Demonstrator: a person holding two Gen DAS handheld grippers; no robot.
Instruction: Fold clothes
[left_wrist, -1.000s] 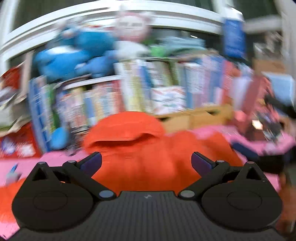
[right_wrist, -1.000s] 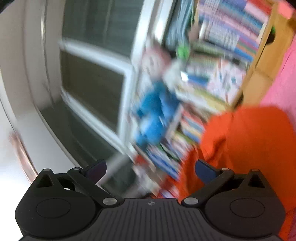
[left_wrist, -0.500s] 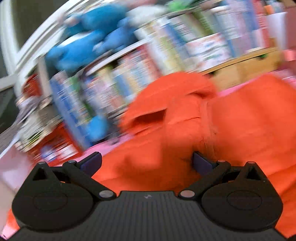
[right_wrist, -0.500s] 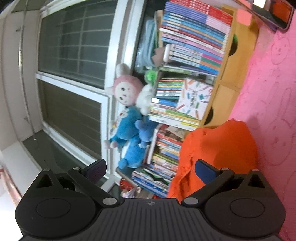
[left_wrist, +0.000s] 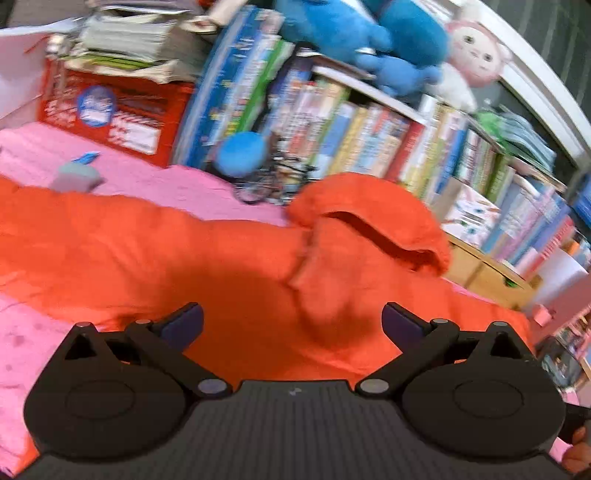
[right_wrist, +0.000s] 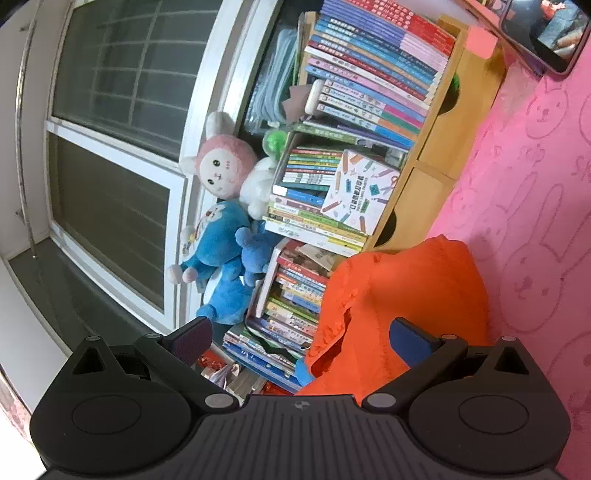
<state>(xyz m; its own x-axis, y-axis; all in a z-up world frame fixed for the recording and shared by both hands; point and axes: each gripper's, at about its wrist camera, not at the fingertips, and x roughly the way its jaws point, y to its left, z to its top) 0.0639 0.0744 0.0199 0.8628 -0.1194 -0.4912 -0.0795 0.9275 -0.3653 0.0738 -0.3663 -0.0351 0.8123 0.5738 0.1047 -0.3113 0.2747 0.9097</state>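
Hoodie (left_wrist: 229, 266) lies flat on the pink cover (left_wrist: 147, 177). Both my grippers, left (left_wrist: 291, 319) and right (right_wrist: 301, 332), are wide apart, holding nothing. I should pinch one sleeve edge low and fold it in.

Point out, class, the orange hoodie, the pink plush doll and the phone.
orange hoodie (left_wrist: 229, 273): left wrist view, on the body fabric below the hood.
pink plush doll (right_wrist: 221, 170): right wrist view, on its face.
phone (right_wrist: 546, 33): right wrist view, on its screen.
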